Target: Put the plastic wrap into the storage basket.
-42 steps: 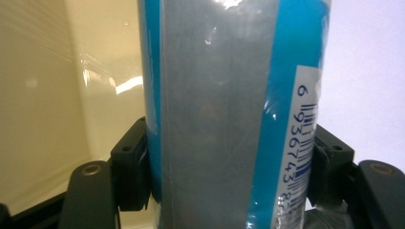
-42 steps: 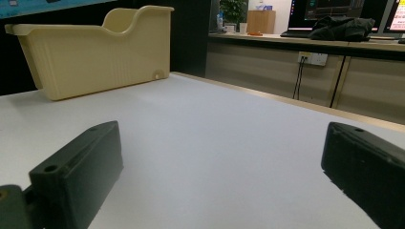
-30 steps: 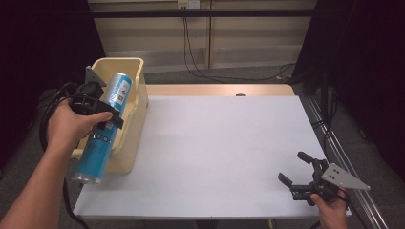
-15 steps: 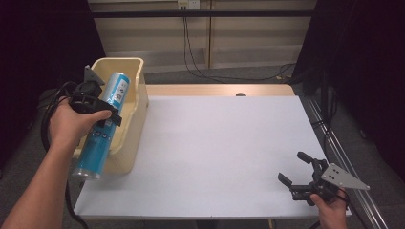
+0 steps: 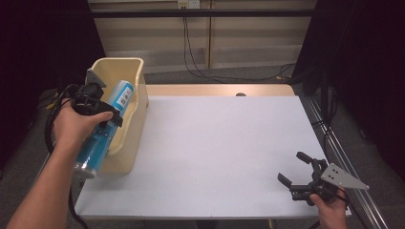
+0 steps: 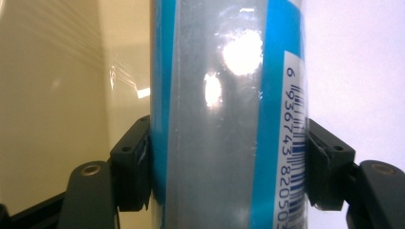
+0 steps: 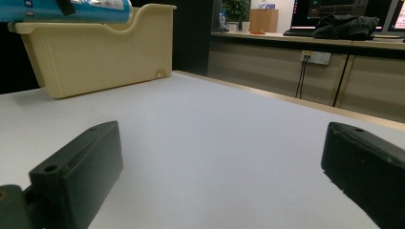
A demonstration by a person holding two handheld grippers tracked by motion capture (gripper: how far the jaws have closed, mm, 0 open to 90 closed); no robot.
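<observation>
A tall blue and silver can with a barcode label is held slanted over the cream plastic bin at the table's left edge. My left gripper is shut on the can's middle; in the left gripper view both pads press the can from either side, bin wall behind. At the near right corner of the white table, my right gripper stands open with nothing between its jaws. The right gripper view looks low across the table toward the bin and the can above it.
A wooden strip runs along the table's far edge. Cables hang down a panel wall behind it. Metal rails flank the right side. The right gripper view shows a counter with monitors far off.
The left gripper has carried the can slightly up and toward the far end of the bin. The right gripper has stayed put.
</observation>
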